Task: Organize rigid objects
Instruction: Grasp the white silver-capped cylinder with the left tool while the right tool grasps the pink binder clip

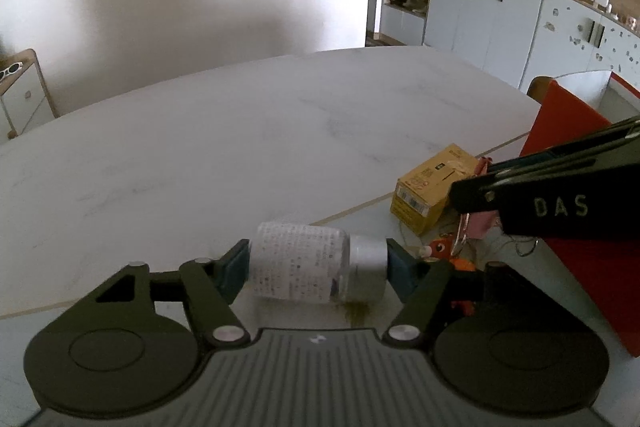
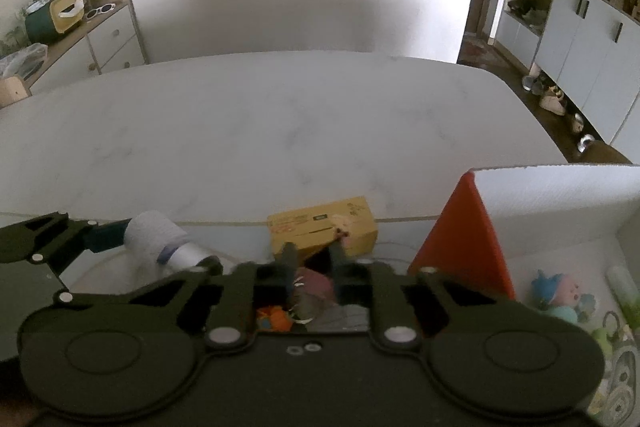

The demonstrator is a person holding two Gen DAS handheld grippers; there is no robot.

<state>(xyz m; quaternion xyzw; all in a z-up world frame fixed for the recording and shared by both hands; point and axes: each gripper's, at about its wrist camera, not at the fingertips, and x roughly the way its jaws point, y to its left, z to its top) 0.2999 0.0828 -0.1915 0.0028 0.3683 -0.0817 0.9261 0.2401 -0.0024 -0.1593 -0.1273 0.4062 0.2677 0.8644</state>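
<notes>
While the red-and-white bin (image 2: 460, 239) stands on my counter (image 1: 240, 147), my left claw (image 1: 318, 263) pinches the sideways white bottle (image 1: 304, 261), and my right claw (image 2: 312, 255) clamps a small pink trinket (image 2: 316, 285) before the yellow box (image 2: 324, 227).

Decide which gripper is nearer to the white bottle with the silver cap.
Left. The left gripper has the white bottle between its pads, end to end; the right gripper is off to its side, by the yellow box.

The far stretch of the white marbled tabletop (image 2: 280, 131) lies open. Nearer, a yellow cardboard box (image 2: 324, 227) and a red-sided white bin (image 2: 464, 239) crowd the right.
</notes>
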